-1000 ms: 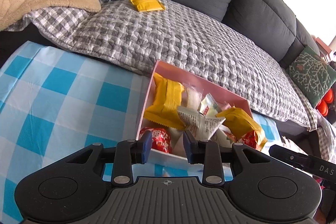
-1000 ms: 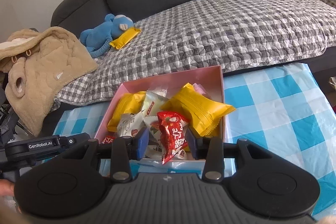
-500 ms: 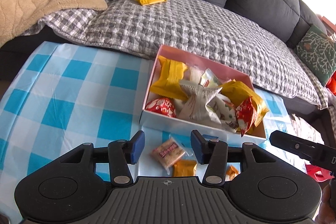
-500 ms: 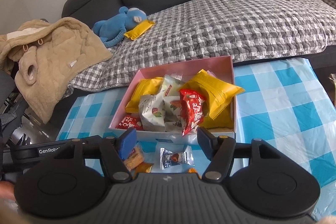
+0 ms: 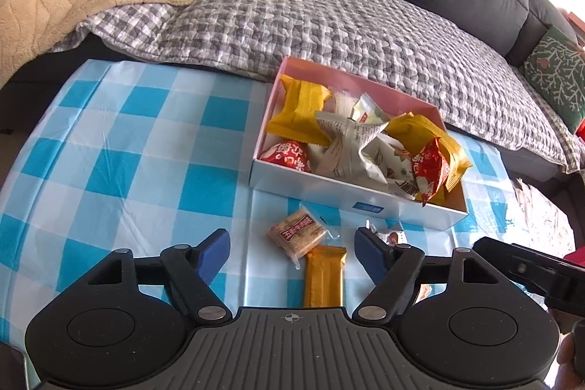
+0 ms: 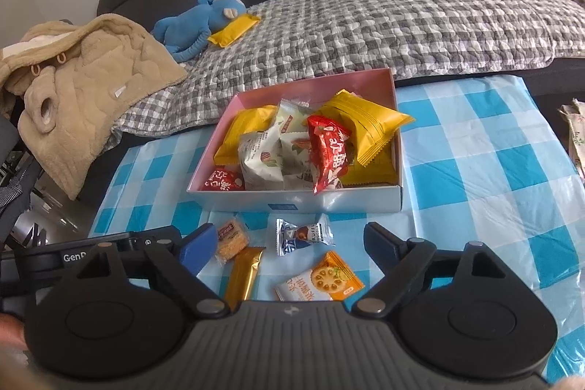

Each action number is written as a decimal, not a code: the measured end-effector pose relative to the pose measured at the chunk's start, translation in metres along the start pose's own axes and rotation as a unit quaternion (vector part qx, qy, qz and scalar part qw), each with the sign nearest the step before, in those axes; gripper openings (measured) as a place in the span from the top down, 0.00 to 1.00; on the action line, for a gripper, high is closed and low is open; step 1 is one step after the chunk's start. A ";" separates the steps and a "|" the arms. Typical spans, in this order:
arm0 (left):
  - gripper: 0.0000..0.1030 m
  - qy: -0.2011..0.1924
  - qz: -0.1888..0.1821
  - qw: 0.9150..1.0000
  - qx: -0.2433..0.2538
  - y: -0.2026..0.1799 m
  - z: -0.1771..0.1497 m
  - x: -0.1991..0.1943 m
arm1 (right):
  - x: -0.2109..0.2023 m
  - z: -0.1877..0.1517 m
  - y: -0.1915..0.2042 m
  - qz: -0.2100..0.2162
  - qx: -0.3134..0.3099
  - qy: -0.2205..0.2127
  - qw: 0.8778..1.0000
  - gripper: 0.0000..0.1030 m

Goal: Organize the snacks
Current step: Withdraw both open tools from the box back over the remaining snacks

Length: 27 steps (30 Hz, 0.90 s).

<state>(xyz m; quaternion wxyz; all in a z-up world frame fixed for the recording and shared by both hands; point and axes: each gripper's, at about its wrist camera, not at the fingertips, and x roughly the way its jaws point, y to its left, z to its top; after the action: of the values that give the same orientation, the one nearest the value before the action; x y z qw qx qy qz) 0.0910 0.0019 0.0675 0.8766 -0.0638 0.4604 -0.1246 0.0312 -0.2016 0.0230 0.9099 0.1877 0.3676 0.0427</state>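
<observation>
Both grippers now hang back from the box (image 5: 351, 203), jaws spread and empty. Left gripper (image 5: 292, 249): jaws have just been opening, nothing pressed between the pads; the table shows through the gap. Right gripper (image 6: 289, 243): same, jaws just been opening, nothing gripped.

Change vs. one second ago: both views then sat close over the box with narrow jaws. The white packet (image 5: 351, 148) stood just ahead of the left jaws and the red packet (image 6: 329, 152) between the right ones. Both packets now lie in the box on top of the pile, red at 3 o'clock of white in the left view. Reading: two snacks delivered and let go.

New in view since the pull-back: loose snacks on the checked cloth (image 5: 146, 148), at 6 o'clock of the box.
- cracker (image 5: 296, 231)
- gold bar (image 5: 324, 275), touching the cracker
- truffle (image 6: 301, 234)
- orange packet (image 6: 323, 282)

A yellow packet (image 6: 234, 28) lies on the sofa beside the blue toy (image 6: 201, 19), well apart from the box.

Judgement: task partway; the four table snacks come next.
</observation>
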 end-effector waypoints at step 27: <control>0.15 0.026 0.026 0.999 -0.020 0.015 -0.019 0.000 | 0.011 -0.006 -0.004 -0.022 -0.003 0.029 0.999 0.06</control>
<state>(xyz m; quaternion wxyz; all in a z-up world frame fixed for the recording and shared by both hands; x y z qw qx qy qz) 0.0775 0.0162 0.0532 0.8658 -0.0658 0.4871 -0.0943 0.0347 -0.2007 0.0105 0.9001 0.1753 0.3978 0.0296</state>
